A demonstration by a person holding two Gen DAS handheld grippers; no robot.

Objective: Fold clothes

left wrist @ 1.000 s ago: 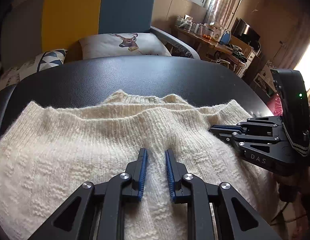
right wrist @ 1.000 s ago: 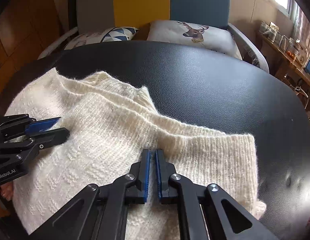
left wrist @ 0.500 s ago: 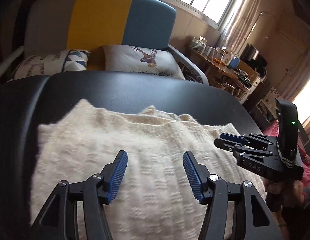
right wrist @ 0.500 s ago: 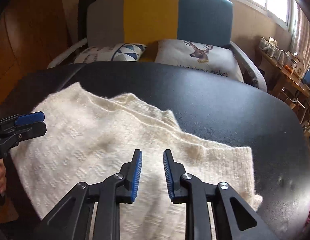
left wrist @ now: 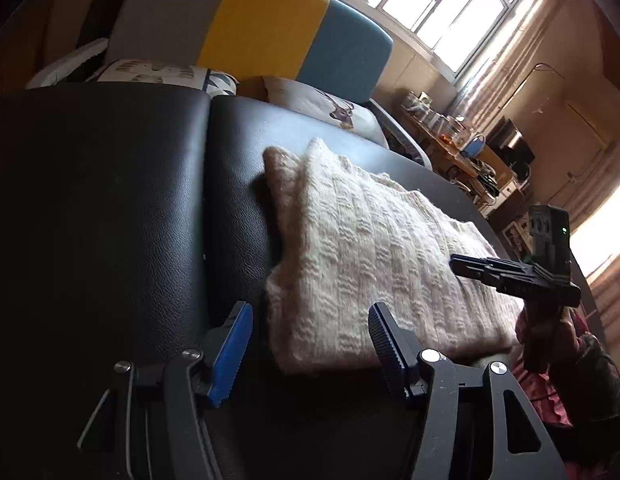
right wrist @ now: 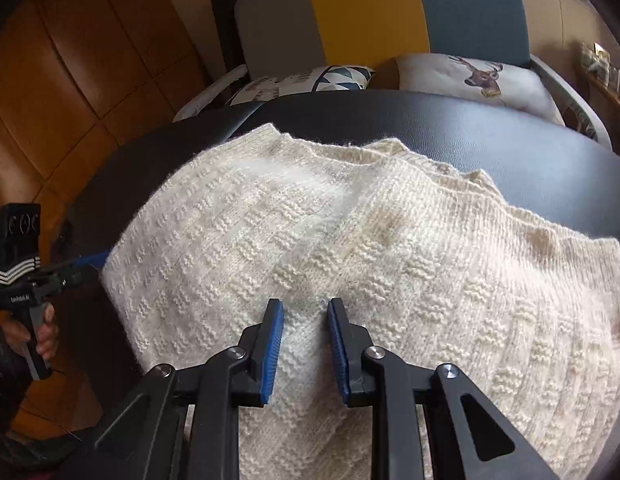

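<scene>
A cream knitted sweater [left wrist: 370, 248] lies folded in a thick rectangle on the black padded table [left wrist: 109, 200]. My left gripper [left wrist: 310, 320] is open wide and hovers low at the sweater's near left corner, with its pads off the knit. In the right wrist view the sweater [right wrist: 350, 240] fills the middle. My right gripper [right wrist: 305, 312] stands narrowly open just above it, with flat knit showing in the gap and nothing pinched. The right gripper [left wrist: 470, 268] reaches over the sweater's right side. The left gripper [right wrist: 85, 268] sits at its left edge.
A sofa [left wrist: 261, 28] with a grey, yellow and blue back stands behind the table, with a deer cushion [right wrist: 470, 76] on its seat. A cluttered side table [left wrist: 450, 140] is at the far right. A seam [left wrist: 207, 200] splits the tabletop. Bare black surface lies left of the sweater.
Both grippers have opened and let go of the knit. My left gripper has swung left to the sweater's left edge. The right one has drawn back a little.
</scene>
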